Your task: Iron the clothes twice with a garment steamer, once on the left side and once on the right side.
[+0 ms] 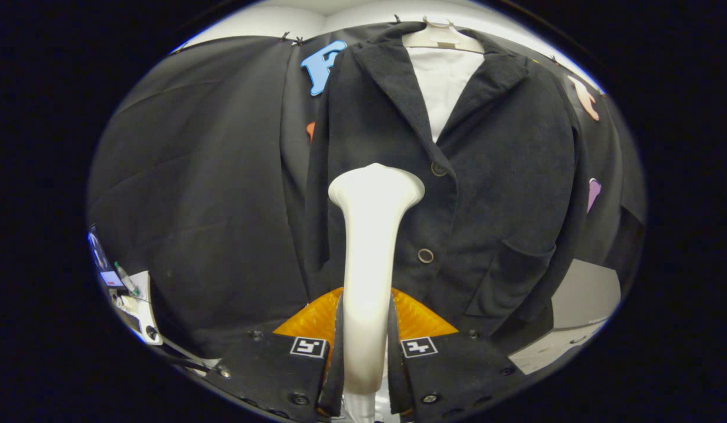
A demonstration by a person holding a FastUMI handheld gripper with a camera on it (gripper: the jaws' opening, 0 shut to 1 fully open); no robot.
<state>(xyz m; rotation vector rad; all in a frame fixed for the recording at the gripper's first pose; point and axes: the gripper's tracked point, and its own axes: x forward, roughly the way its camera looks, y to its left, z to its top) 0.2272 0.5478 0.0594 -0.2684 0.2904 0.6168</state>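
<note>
Your gripper [366,335] is clamped on the slim white plastic garment steamer [369,252], whose flared head sits against the dark corduroy jacket [492,194] hanging just ahead, near its buttons. Keep the head flat and stroke evenly down one side.

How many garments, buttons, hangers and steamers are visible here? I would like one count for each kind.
Jackets: 1, dark jacket
Shirts: 1, white shirt
Buttons: 2, upper button, lower button
Hangers: 1, hanger
Steamers: 1, steamer, held in the claw
Total: 6
</note>
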